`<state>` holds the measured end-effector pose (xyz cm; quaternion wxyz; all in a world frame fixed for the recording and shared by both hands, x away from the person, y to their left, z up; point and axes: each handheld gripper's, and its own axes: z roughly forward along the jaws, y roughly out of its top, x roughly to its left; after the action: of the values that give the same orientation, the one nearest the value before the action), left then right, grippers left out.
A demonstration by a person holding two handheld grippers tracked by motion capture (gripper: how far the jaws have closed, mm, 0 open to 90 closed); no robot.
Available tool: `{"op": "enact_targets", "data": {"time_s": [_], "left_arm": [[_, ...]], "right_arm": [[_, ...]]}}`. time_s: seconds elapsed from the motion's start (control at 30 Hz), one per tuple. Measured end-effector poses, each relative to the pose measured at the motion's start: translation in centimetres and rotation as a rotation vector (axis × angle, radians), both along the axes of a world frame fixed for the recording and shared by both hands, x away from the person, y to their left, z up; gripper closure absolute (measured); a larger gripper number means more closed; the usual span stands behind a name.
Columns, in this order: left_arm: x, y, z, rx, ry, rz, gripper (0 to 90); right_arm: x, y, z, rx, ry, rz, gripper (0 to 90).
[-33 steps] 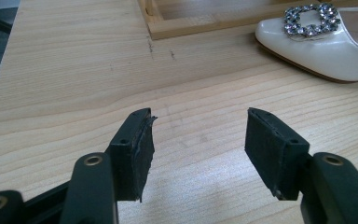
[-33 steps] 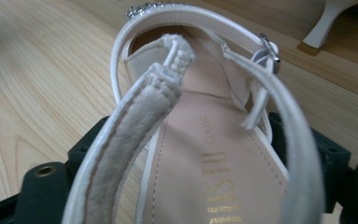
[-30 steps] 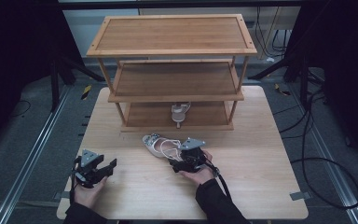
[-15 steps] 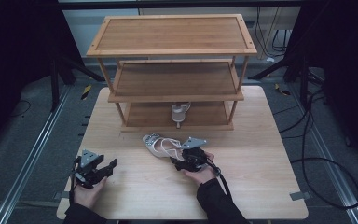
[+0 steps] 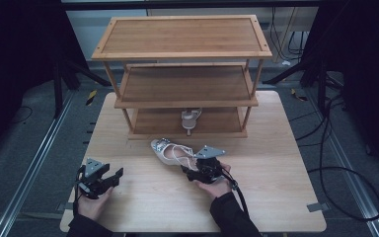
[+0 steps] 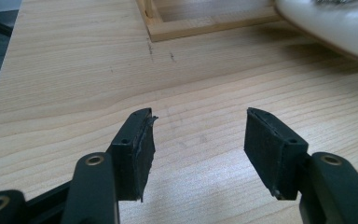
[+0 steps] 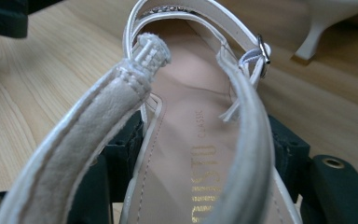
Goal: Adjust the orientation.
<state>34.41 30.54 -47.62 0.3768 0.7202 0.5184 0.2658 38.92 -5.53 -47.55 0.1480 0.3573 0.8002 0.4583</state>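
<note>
A white strappy sandal (image 5: pixel 169 150) lies on the wooden table (image 5: pixel 276 197) in front of the rack, toe pointing away to the left. My right gripper (image 5: pixel 191 171) has just been closing and now clamps the sandal's heel end. In the right gripper view the insole (image 7: pixel 186 135) sits between the two black pads, which press on its sides. My left gripper (image 5: pixel 113 177) rests near the front left of the table, open. In its own view the left gripper (image 6: pixel 198 140) has only bare wood between its pads. A matching sandal (image 5: pixel 191 118) stands on the rack's bottom shelf.
A three-tier wooden shoe rack (image 5: pixel 185 54) fills the back half of the table; its middle and top shelves are bare. The held sandal's toe (image 6: pixel 335 23) shows at the top right of the left gripper view. Cables and metal rails lie on the floor around the table.
The right gripper's jaws have closed onto the sandal's heel end. The sandal has shifted slightly. The left hand has stayed put.
</note>
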Motion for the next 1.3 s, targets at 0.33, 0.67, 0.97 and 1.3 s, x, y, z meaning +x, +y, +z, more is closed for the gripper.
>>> {"op": "enact_targets", "data": {"time_s": [0.33,0.67,0.97,1.3], "left_arm": [[0.0,0.0,0.1,-0.001,-0.005,0.001,41.3],[0.0,0.0,0.1,0.001,-0.003,0.003,41.3],[0.0,0.0,0.0,0.000,0.000,0.003,41.3],[0.0,0.0,0.1,0.001,-0.003,-0.002,41.3]], "right_arm": [[-2.2,-3.0,1.1,0.019,-0.028,-0.080,40.8],[-3.5,-7.2,1.5,0.034,-0.048,-0.209,40.8],[-2.3,-9.7,1.6,0.033,-0.073,-0.347,40.8],[1.7,-9.5,1.1,0.013,-0.082,-0.472,40.9]]}}
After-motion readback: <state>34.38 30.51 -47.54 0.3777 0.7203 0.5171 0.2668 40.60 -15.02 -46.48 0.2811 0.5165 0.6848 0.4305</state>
